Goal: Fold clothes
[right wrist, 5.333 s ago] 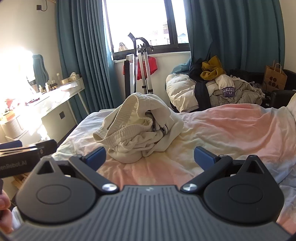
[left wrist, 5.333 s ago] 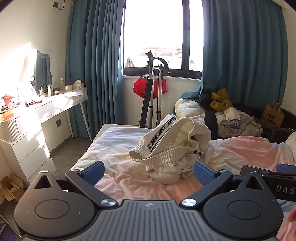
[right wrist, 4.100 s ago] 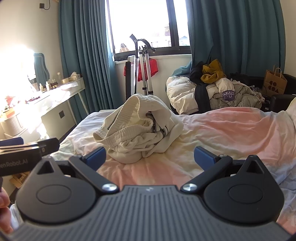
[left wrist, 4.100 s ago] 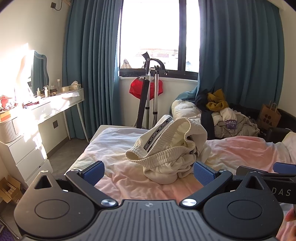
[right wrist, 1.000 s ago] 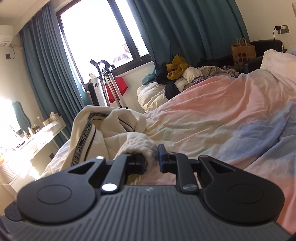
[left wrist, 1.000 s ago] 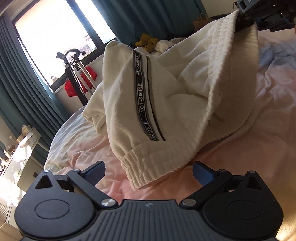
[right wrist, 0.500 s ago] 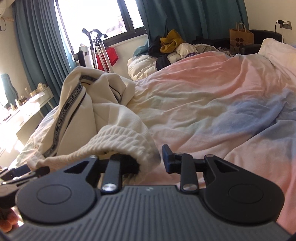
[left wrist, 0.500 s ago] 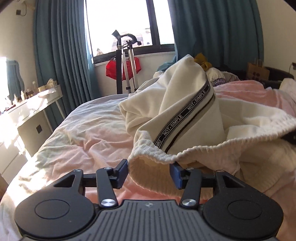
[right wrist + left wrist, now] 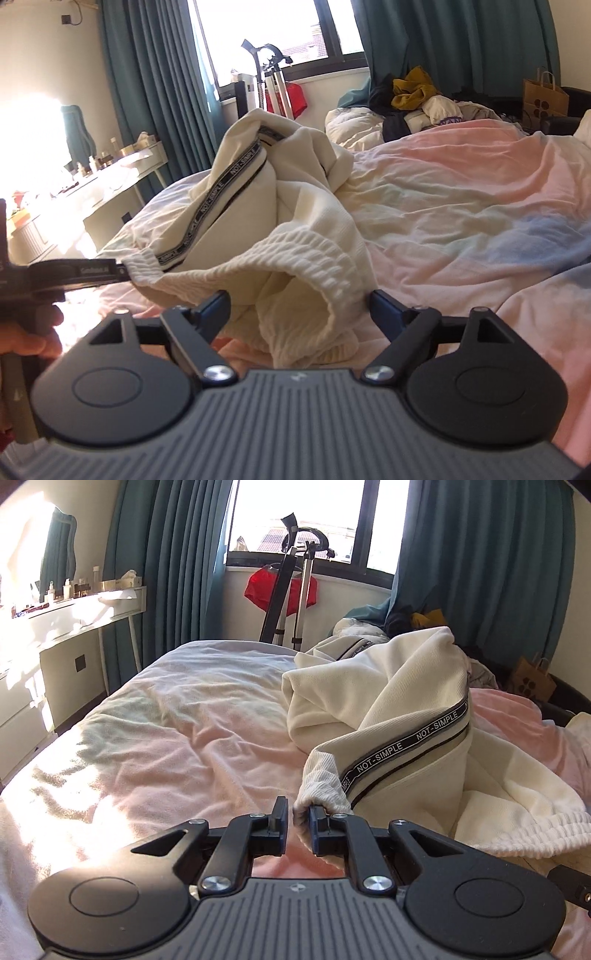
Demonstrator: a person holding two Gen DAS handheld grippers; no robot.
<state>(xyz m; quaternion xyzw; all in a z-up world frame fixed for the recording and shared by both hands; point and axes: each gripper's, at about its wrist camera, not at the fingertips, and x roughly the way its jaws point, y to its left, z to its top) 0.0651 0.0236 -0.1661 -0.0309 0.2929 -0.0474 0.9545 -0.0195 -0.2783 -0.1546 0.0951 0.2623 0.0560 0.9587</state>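
Note:
Cream trousers (image 9: pixel 406 701) with a black NOT-SIMPLE side stripe lie heaped on the pink bed sheet (image 9: pixel 166 738). My left gripper (image 9: pixel 297 814) is closing, and its pads pinch a corner of the ribbed waistband. In the right wrist view the left gripper (image 9: pixel 122 272) reaches in from the left and holds that corner a little above the sheet. My right gripper (image 9: pixel 299 306) is opening. A loop of the trousers' (image 9: pixel 295 192) ribbed waistband lies loose between its blue pads, and neither pad presses on it.
A white dressing table (image 9: pixel 74 613) with bottles stands left of the bed. A garment steamer stand (image 9: pixel 291 579) is under the window. Beyond the bed lie a clothes pile (image 9: pixel 413 96) and a paper bag (image 9: pixel 545 98). A hand (image 9: pixel 29 339) shows at the left edge.
The left gripper closed on the ribbed waistband corner and drew it up and to the left. The right gripper let go of the waistband and spread wide.

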